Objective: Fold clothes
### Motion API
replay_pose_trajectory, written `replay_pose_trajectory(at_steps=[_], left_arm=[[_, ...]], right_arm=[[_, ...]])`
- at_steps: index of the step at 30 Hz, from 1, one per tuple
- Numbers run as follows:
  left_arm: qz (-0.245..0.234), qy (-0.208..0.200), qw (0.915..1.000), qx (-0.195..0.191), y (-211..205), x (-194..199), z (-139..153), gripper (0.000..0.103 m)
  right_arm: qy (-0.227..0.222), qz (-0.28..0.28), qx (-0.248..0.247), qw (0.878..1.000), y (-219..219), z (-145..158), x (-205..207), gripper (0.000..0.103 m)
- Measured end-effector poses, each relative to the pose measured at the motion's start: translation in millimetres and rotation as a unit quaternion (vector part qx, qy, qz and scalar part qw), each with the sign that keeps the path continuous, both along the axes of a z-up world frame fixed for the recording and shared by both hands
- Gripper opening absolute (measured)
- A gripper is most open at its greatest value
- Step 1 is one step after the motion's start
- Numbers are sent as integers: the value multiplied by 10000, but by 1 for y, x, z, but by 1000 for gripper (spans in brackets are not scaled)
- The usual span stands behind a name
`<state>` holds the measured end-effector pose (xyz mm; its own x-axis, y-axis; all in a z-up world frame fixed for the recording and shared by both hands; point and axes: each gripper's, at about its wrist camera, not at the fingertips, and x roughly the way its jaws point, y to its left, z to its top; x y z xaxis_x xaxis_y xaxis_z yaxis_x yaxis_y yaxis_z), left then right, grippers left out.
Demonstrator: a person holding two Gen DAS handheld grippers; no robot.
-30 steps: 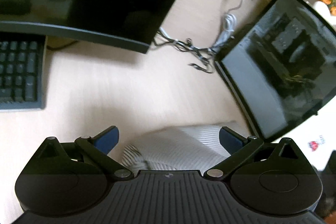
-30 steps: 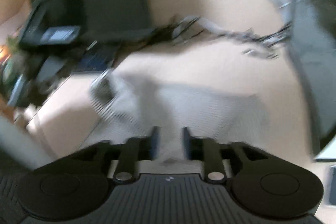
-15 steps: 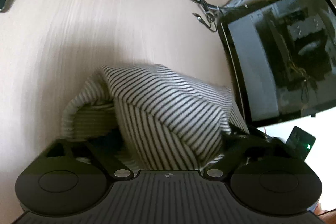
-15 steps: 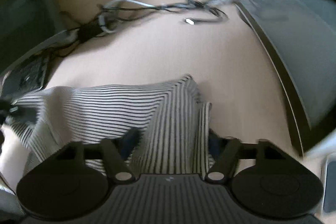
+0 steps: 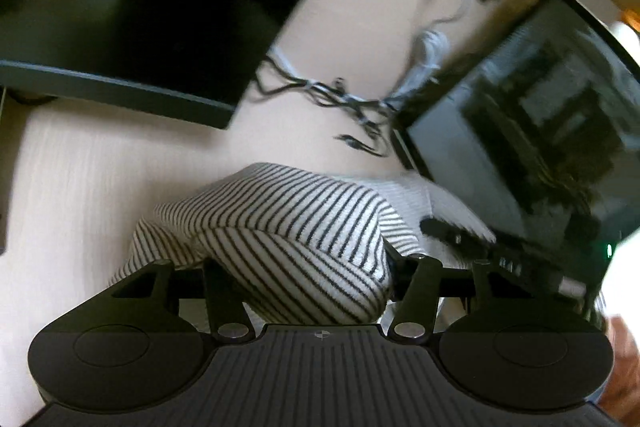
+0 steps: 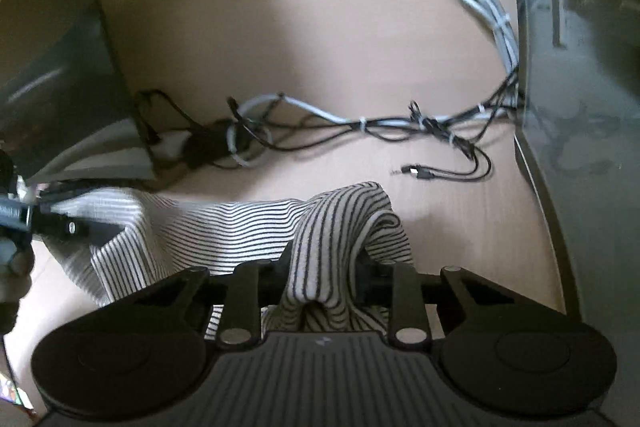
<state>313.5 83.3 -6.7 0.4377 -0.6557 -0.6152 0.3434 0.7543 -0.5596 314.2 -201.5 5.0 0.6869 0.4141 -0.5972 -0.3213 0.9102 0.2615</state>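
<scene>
The striped shirt [image 6: 248, 227] lies on the desk [image 6: 320, 39], just in front of the tangle of cables [image 6: 360, 127]. The right gripper [image 6: 322, 267] pinches a bunched-up fold of the shirt between its two fingers, and the fold stands up like a little hump. The left gripper [image 5: 298, 267] has a fat lump of the shirt [image 5: 288, 223] filling the space between its fingers, which are closed against the cloth. A dark screen [image 5: 532, 147] stands beside the cables.
</scene>
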Motion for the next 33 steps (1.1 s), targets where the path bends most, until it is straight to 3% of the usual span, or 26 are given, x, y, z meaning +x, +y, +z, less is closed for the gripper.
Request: replay_pose_trajectory(at_steps=[6, 10, 14, 19, 21, 23, 27, 31, 33], left_arm=[[-463, -43, 9989, 50, 6, -49, -6, 60], [-491, 372, 9976, 310, 6, -70, -36, 65], [-602, 451, 9925, 968, 12, -83, -50, 73], [-556, -92, 9936, 980, 35, -91, -13, 84], [-444, -356, 9948, 845, 45, -92, 6, 88], [-382, -469, 9967, 535, 41, -89, 19, 89], [-599, -147, 9980, -134, 17, -81, 7, 90], [-557, 652, 9960, 240, -6, -78, -41, 89], [-566, 411, 9971, 305, -6, -84, -41, 92]], right_arm=[[223, -47, -110, 9997, -5, -16, -27, 26], [444, -131, -230, 9987, -7, -35, -42, 30], [601, -220, -365, 9973, -9, -49, -57, 40], [183, -387, -622, 9971, -7, -23, -64, 68], [-82, -482, -552, 9973, -5, -12, -65, 80], [-295, -543, -421, 9972, -1, -4, -64, 86], [-187, -420, 332, 9984, 18, -15, -54, 97], [430, -590, 1084, 9914, 30, -56, -49, 102], [350, -726, 1032, 9914, 37, -63, -61, 103]])
